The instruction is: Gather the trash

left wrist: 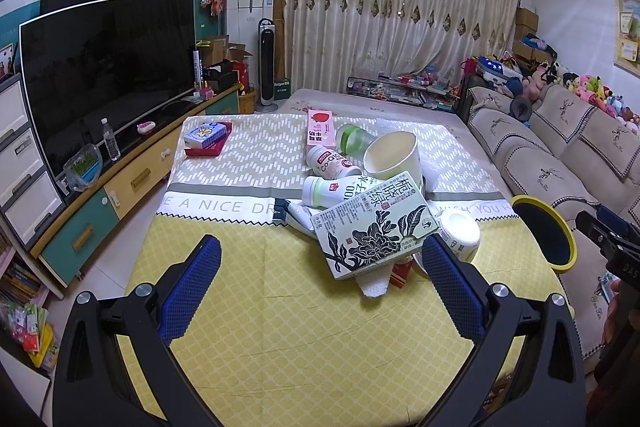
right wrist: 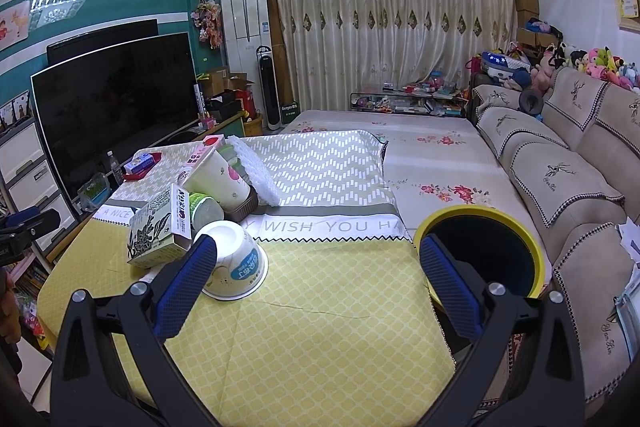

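A heap of trash lies on the yellow-and-white tablecloth (left wrist: 248, 279): a green flower-print carton (left wrist: 372, 227), white bottles (left wrist: 332, 189), a large paper cup (left wrist: 394, 157), a pink box (left wrist: 320, 127) and a small white bowl (left wrist: 460, 231). In the right wrist view the bowl (right wrist: 234, 261) lies upside down beside the carton (right wrist: 156, 235). A yellow-rimmed black bin (right wrist: 484, 251) stands right of the table, also visible as the bin (left wrist: 544, 235) in the left view. My left gripper (left wrist: 320, 255) is open, just short of the carton. My right gripper (right wrist: 316, 255) is open between bowl and bin, holding nothing.
A blue box on a red tray (left wrist: 208, 139) sits at the table's far left. A TV (left wrist: 108, 67) on a low cabinet (left wrist: 132, 183) runs along the left. A sofa (right wrist: 560, 163) lines the right; a flowered bed surface (right wrist: 432, 155) lies beyond.
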### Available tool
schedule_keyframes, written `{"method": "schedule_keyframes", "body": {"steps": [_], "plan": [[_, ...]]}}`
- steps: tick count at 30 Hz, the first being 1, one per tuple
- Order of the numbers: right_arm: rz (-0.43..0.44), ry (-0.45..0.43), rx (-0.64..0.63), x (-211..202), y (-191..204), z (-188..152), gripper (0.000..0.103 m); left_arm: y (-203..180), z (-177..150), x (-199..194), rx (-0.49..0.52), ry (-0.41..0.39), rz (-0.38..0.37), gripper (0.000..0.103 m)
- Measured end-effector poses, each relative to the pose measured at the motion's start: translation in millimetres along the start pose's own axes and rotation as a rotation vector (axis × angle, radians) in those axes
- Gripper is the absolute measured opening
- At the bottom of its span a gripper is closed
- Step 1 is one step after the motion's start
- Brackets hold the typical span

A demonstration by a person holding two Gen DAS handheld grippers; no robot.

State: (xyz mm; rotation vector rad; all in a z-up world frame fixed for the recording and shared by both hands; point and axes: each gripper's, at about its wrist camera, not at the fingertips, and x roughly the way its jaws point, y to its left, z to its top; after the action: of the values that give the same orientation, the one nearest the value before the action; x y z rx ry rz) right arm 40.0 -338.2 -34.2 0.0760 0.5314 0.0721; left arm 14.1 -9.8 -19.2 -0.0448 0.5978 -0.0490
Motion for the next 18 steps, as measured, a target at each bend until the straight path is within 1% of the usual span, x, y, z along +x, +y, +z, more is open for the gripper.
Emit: {"method": "schedule_keyframes", "body": {"steps": [18], "plan": [[0.013,0.015,0.004,12,3,-6,0.097,0,-1,2,-0.001,0.003,0.001,0.099]]}}
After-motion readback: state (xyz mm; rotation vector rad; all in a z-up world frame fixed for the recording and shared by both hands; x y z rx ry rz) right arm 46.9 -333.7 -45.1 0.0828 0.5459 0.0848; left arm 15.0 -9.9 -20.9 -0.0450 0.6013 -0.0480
